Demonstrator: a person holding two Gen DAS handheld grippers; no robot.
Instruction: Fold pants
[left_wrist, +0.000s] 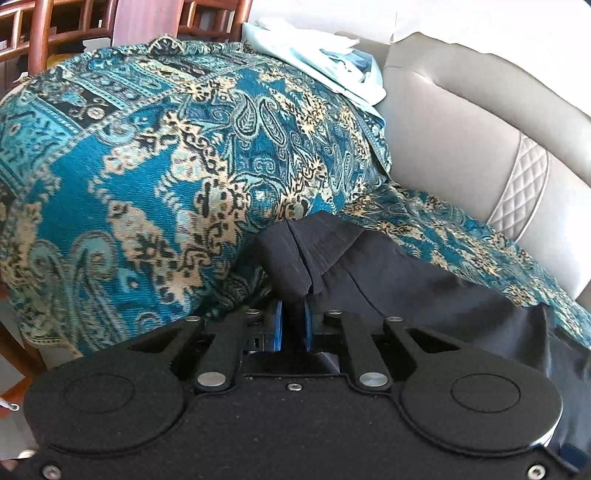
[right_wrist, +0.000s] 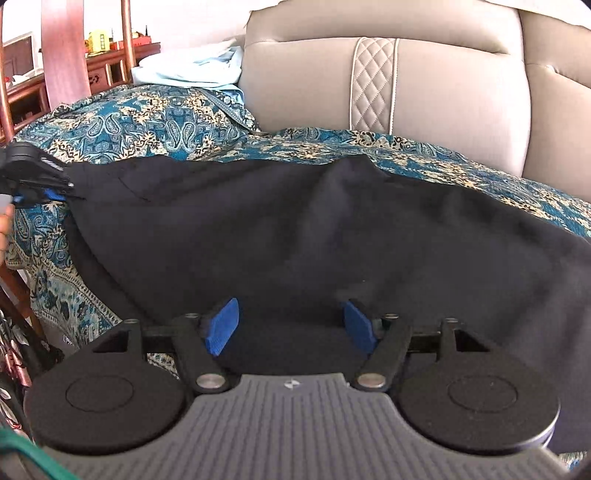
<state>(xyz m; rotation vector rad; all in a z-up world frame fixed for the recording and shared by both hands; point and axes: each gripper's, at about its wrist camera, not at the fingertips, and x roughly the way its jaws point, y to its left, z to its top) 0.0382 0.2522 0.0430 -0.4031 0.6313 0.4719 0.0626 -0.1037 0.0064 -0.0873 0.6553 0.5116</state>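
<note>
Black pants (right_wrist: 295, 236) lie spread across a sofa seat covered by a teal paisley throw (right_wrist: 155, 122). My left gripper (left_wrist: 293, 325) is shut on a bunched edge of the pants (left_wrist: 306, 251), which stick up between its blue pads. It also shows at the far left of the right wrist view (right_wrist: 40, 184), holding the pants' left end. My right gripper (right_wrist: 290, 325) is open, its blue pads (right_wrist: 221, 326) apart over the near edge of the pants, with cloth lying between them.
The beige leather sofa back (right_wrist: 406, 85) rises behind the pants. Light blue cloth (right_wrist: 192, 68) is heaped on the throw at the back left. Wooden furniture (right_wrist: 66, 48) stands to the left beyond the sofa arm (left_wrist: 129, 166).
</note>
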